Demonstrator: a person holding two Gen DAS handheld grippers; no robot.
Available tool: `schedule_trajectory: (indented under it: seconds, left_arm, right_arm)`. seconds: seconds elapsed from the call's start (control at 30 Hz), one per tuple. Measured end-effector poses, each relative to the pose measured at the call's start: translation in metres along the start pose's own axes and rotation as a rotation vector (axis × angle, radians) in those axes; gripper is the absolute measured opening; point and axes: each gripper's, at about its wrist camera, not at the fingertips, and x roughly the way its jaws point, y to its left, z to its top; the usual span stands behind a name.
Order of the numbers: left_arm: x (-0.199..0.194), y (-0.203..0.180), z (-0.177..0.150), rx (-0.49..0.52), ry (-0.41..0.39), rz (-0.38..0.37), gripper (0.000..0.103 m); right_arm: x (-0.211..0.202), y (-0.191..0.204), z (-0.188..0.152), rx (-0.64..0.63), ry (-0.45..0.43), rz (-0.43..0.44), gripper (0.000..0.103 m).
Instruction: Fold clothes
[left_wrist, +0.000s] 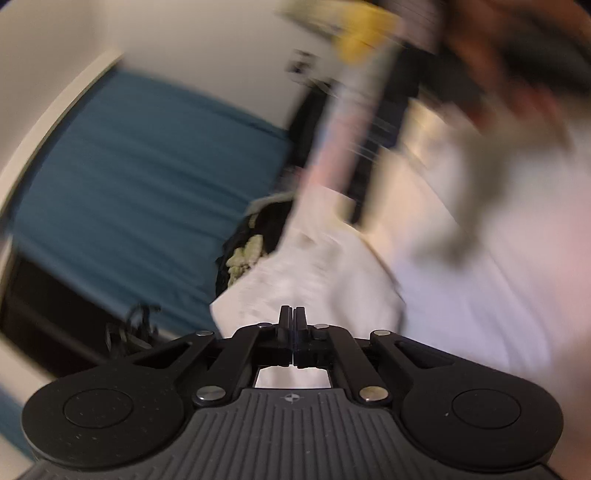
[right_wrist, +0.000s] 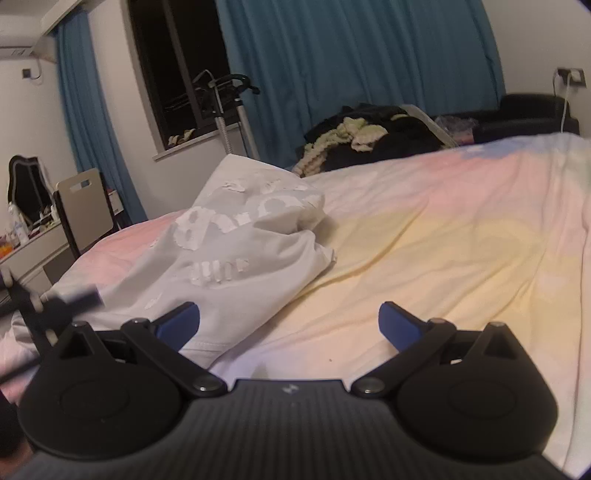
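Bed (right_wrist: 424, 236) with a white shirt (right_wrist: 236, 251) on it.
Left tool (left_wrist: 293, 314) pinches the shirt edge; right tool (right_wrist: 289, 323) is wide open, bare sheet ahead.

Both wrist views low over bed (right_wrist: 443, 229), sharing white garment (right_wrist: 236, 251), curtains (right_wrist: 351, 66)

A bed (right_wrist: 443, 236) filled the middle and right of the right wrist view, covered by a sheet washed in pale pink, yellow and a touch of blue, lightly creased. On it, left of centre, lay a white T-shirt (right_wrist: 236, 251) with a cracked white print, bunched and partly doubled over, its hem toward the lower edge of the frame. At the bed's far side, upper centre, sat a heap of dark clothes (right_wrist: 373, 136) with a pale green knitted piece among them. The left wrist view was heavily blurred; the white T-shirt (left_wrist: 295, 273) showed at centre.
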Motion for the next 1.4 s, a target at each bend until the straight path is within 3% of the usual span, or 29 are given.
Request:
schedule_trajectory:
  seconds: [0.17,0.3,0.43,0.63,0.7,0.73,0.93,1.07,1.13,1.17,1.2,1.27,1.33,1.4]
  left_arm:
    - [-0.028,0.071,0.007,-0.332,-0.003,-0.002,0.001]
    - [-0.037,0.086,-0.008,-0.395,0.061,-0.076,0.002]
    - [-0.029,0.066,-0.030,-0.280,0.174,-0.148,0.004]
    - [-0.029,0.033,-0.059,-0.091,0.286,-0.254,0.038]
    - [-0.028,0.025,-0.064,-0.019,0.296,-0.246,0.051]
    - [-0.026,0.020,-0.066,0.028,0.299,-0.231,0.051]
    - [-0.012,-0.005,-0.077,0.199,0.307,-0.205,0.051]
    - [0.001,-0.015,-0.074,0.228,0.276,-0.150,0.051]
    - [0.009,-0.013,-0.067,0.186,0.250,-0.129,0.051]
    - [0.012,-0.013,-0.063,0.163,0.234,-0.118,0.045]
    - [0.014,-0.013,-0.060,0.140,0.218,-0.107,0.028]
    - [0.014,-0.010,-0.053,0.107,0.183,-0.082,0.008]
    - [0.004,0.008,-0.044,0.010,0.134,-0.077,0.005]
    - [-0.012,0.036,-0.032,-0.149,0.079,-0.072,0.005]
  right_arm:
    - [-0.012,0.017,0.001,-0.129,-0.030,0.023,0.103]
    - [-0.012,0.054,-0.015,-0.357,-0.011,0.022,0.103]
    - [-0.006,0.057,-0.018,-0.359,0.010,0.015,0.103]
    - [0.008,0.043,-0.020,-0.266,0.061,-0.018,0.103]
    - [0.013,0.039,-0.021,-0.224,0.079,-0.019,0.103]
    - [0.015,0.037,-0.021,-0.209,0.087,-0.017,0.103]
    - [0.027,0.023,-0.022,-0.111,0.119,0.001,0.103]
    - [0.034,0.017,-0.023,-0.077,0.121,0.008,0.103]
    - [0.038,0.013,-0.023,-0.060,0.122,0.011,0.103]
    - [0.040,0.012,-0.023,-0.051,0.122,0.013,0.103]
    - [0.038,0.017,-0.022,-0.061,0.119,0.013,0.103]
    - [0.035,0.025,-0.021,-0.086,0.109,0.011,0.103]
    - [0.032,0.029,-0.020,-0.121,0.093,0.029,0.103]
    - [0.027,0.037,-0.019,-0.175,0.054,0.033,0.103]
